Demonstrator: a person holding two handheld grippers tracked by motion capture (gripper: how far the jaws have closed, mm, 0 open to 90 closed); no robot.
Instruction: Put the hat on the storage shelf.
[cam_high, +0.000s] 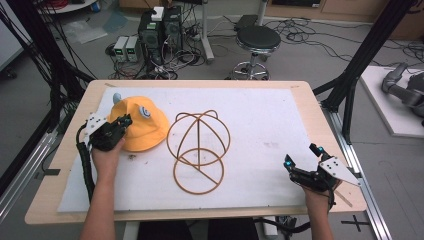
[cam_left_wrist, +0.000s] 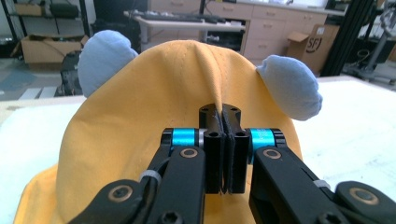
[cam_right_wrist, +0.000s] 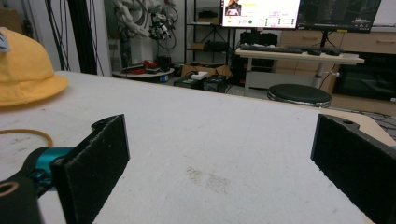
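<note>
At the near right corner of the table (cam_high: 300, 95), the right gripper (cam_high: 303, 158) rests low with its jaws spread wide and nothing between them. It sits close to the table's right edge and not far from the near one. In the right gripper view, bare white surface stretches ahead of it toward the far edge, so there is plenty of open room on that side.

Left of centre lies the wire hat frame (cam_high: 198, 150), a flat ring on the near side and a dome of hoops with two small ear loops on the far side. Its long axis runs near to far.

Just left of the frame, a little farther back, sits the yellow hat (cam_high: 142, 127) on the left part of the table, near the left edge (its brim seems to stop just short of the frame, though the high view is too coarse to be sure). The left gripper (cam_high: 123, 121) has its jaws closed on a fold of the hat's crown. In the left gripper view the two blue ears (cam_left_wrist: 290, 86) stand up either side of the pinched fold.
</note>
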